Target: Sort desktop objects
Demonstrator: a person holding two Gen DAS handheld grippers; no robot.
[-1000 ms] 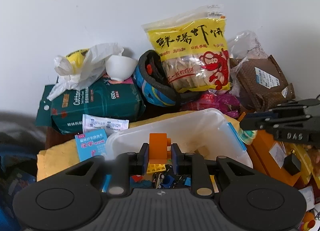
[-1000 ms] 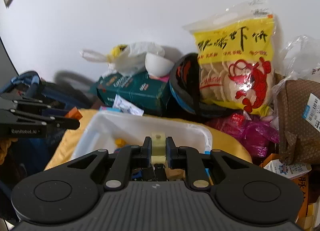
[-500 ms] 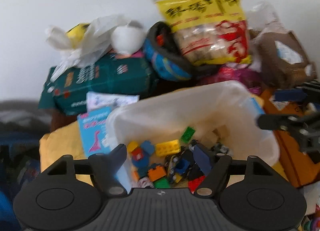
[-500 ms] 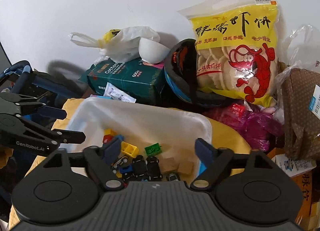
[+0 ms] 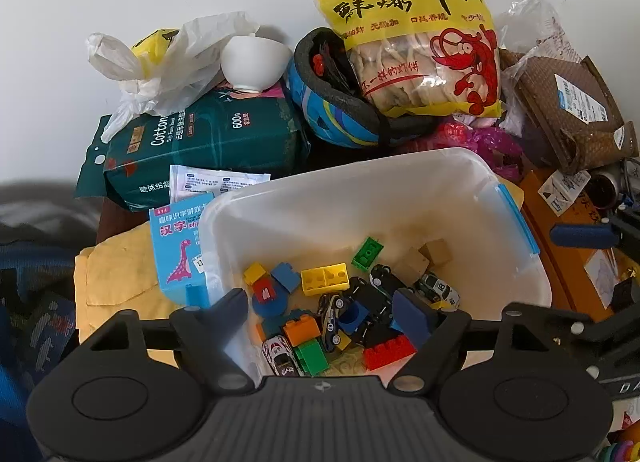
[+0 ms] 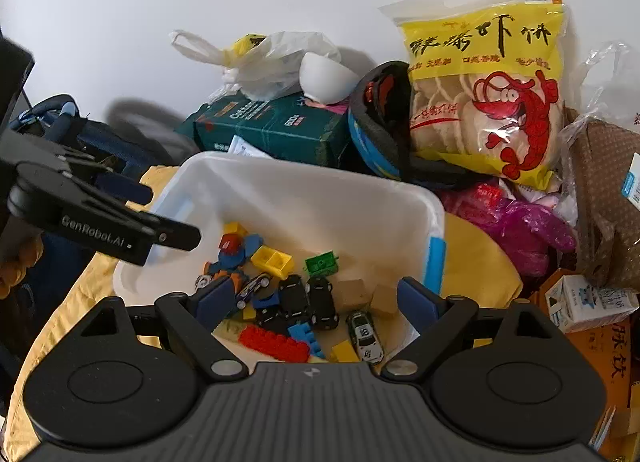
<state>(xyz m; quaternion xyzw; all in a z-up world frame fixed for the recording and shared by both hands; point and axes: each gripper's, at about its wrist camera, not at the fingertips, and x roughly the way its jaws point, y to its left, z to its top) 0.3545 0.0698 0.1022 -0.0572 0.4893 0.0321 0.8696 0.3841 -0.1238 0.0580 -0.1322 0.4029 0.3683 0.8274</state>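
Bin rim [image 5: 400, 160], clutter behind, jaws opening, empty

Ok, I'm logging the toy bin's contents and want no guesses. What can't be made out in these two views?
- White bin, near wall and floor: left wrist view, hidden behind the left hand-held gripper.
- Toy cars and bricks: right wrist view, piled together, the nearest cut off by the right hand-held gripper, so no full count.
- Green tissue pack: small print too small.

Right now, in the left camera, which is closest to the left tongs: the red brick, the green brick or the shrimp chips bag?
1. Red brick, in the bin beside the left tongs.
2. Green brick, mid-bin.
3. Shrimp chips bag, behind the bin at the wall.
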